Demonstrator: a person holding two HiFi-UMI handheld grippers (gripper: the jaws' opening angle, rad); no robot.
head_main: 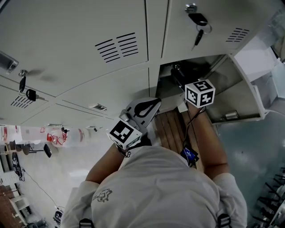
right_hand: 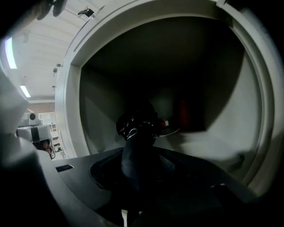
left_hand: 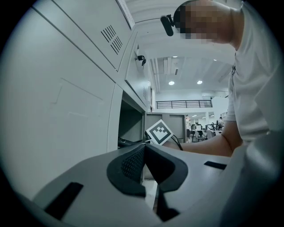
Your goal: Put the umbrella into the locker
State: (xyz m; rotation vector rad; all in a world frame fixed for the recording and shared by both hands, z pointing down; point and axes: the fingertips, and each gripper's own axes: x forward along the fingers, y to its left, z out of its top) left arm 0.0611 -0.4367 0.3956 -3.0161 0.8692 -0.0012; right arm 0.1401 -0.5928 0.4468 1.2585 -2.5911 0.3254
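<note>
Inside the open grey locker (right_hand: 73,88), the right gripper (right_hand: 142,170) clamps the dark folded umbrella (right_hand: 135,133); the left gripper (left_hand: 144,166) is closed, empty.

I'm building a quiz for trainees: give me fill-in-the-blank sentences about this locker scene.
The right gripper is clamped on a dark ____.
It reaches into an open ____.
The left gripper has its jaws ____, holding nothing.
A ____ hangs from the lock on the door above.
Missing: umbrella; locker; shut; key.
</note>
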